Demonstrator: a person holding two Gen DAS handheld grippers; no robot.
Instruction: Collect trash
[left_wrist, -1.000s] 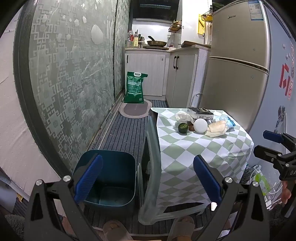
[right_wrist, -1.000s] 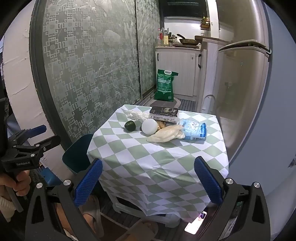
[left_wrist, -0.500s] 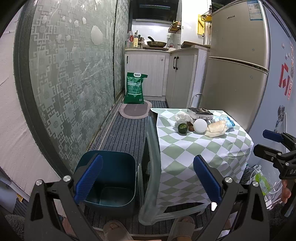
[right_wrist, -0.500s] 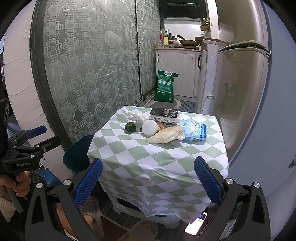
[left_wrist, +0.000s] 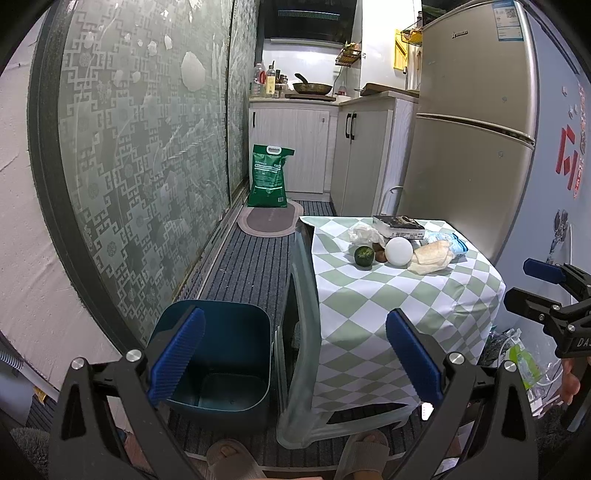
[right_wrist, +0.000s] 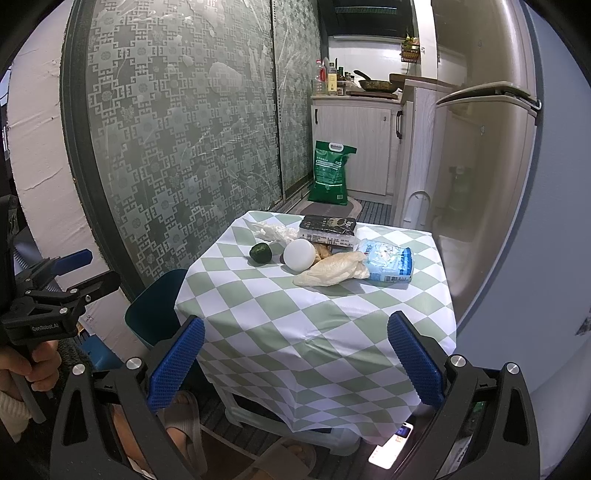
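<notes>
From your left wrist camera, your left gripper hangs low with its blue-padded fingers spread wide and nothing between them. Under the left finger stands the dark teal trash bin, open-topped, on the striped floor mat just beside the small table with the green-and-white checked cloth. At the far end of that table sits the cluster: a crumpled white plastic bag, a dark green round fruit, a white ball-shaped object, a crumpled beige wrapper, a light blue packet behind it, and a dark book at the back. Your right gripper shows at the right edge, past the table's corner, fingers apart. A green sack leans against the white cabinets down the corridor.

From your right wrist camera, your right gripper is also spread wide and holding nothing, aimed across the near edge of the table. The beige wrapper lies touching the light blue packet; the white ball-shaped object is just left of it, the green fruit further left, the white plastic bag and book behind. The trash bin peeks out left of the cloth. Your left gripper is at the left edge, fingers parted.
</notes>
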